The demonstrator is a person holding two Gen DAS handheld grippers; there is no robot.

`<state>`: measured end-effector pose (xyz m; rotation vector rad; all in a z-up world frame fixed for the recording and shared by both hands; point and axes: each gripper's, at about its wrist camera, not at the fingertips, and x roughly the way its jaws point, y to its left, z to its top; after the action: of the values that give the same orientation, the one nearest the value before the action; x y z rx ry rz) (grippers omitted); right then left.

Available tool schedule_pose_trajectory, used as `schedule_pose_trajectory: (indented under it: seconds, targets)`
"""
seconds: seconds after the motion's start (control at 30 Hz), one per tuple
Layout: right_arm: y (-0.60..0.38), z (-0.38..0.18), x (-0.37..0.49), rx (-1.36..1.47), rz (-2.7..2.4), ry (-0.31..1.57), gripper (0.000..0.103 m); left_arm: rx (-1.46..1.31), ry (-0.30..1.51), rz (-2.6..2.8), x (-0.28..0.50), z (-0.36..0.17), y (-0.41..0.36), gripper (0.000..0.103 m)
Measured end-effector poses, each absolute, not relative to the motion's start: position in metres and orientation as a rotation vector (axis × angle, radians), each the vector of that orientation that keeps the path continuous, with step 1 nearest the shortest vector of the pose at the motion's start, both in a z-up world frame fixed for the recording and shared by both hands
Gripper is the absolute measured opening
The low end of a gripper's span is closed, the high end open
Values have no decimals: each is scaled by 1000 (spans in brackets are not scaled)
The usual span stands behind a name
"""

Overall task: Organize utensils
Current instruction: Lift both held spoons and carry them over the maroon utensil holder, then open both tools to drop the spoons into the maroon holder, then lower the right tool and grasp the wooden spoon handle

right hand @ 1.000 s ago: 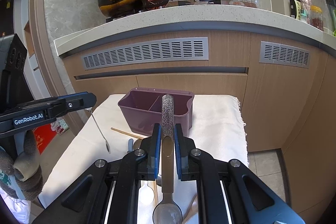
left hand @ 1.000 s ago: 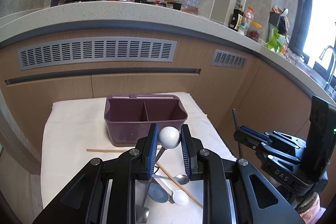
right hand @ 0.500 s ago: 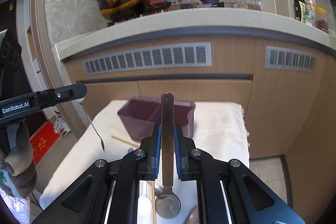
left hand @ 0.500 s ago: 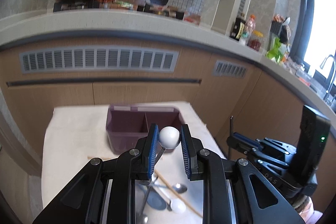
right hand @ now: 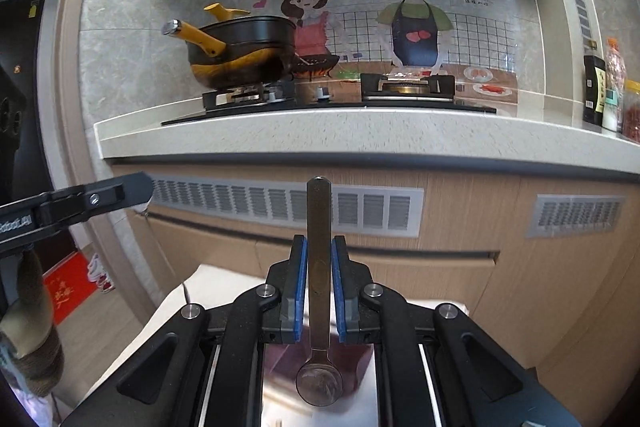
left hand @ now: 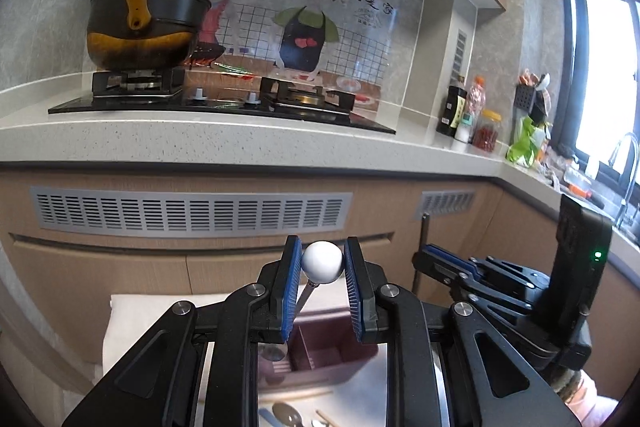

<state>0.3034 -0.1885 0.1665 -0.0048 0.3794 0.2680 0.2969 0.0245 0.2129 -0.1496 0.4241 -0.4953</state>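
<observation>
My left gripper (left hand: 321,267) is shut on a thin metal spoon by the white ball (left hand: 322,263) at its handle end; its bowl hangs down over the purple two-compartment caddy (left hand: 332,355). My right gripper (right hand: 319,283) is shut on a flat dark-handled metal spoon (right hand: 319,255), handle pointing up, bowl (right hand: 319,385) hanging low above the purple caddy (right hand: 356,359). The right gripper (left hand: 480,275) shows at the right of the left wrist view, the left gripper (right hand: 80,203) at the left of the right wrist view. Both are held high over the white cloth (left hand: 160,319).
Loose utensils (left hand: 288,415) and a wooden chopstick (left hand: 304,395) lie on the cloth in front of the caddy. Behind stand wooden cabinets with vents (left hand: 188,217) and a countertop (right hand: 360,135) bearing a stove and a black-and-yellow pot (left hand: 144,27). A gloved hand (right hand: 28,339) is at left.
Both grippers have risen and tilted up with their spoons still gripped. The caddy and cloth have slid down to the bottom of both views and the counter and stove fill more of them.
</observation>
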Motion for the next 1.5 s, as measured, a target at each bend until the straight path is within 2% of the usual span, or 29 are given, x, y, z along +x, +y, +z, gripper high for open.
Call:
schedule_pose_trajectory:
  seconds: [0.23,0.43,0.53,0.57,0.6,0.67,0.77,0.83,0.9,1.03,1.07,1.23,1.37,1.5]
  targets:
    - [-173,141,337,-53,235,382,11,-201,468,-543,340,187,30,23]
    - [-173,105,358,-30,246,467,11,-243,564,-556,368,146,28,23]
    - [-172,82,362,-28,281,534,16,-251,616,-556,376,126,25,25]
    - [-173,75,361,-26,288,557,25,-256,641,-555,379,117,24,31]
    - [-173,69,360,-27,288,570,34,-262,655,-553,380,112,24,42]
    - [-175,63,354,-32,273,572,42,-268,668,-543,379,103,26,56]
    - [-181,62,343,-39,256,572,43,-246,669,-520,370,98,27,57]
    - [-188,62,331,-47,237,571,55,-227,660,-496,360,96,30,62]
    - [-193,63,317,-56,218,562,68,-207,643,-459,348,92,36,80]
    - [-199,56,285,-105,196,581,76,-143,608,-362,313,77,46,90]
    - [-199,52,275,-119,203,597,81,-125,600,-337,300,72,47,94]
    - [-197,30,238,-183,211,652,84,-57,567,-252,250,46,49,102]
    - [-190,5,216,-237,217,706,93,-21,608,-218,218,18,49,103]
    - [-181,-16,192,-347,180,724,94,-28,692,-249,191,-9,51,103]
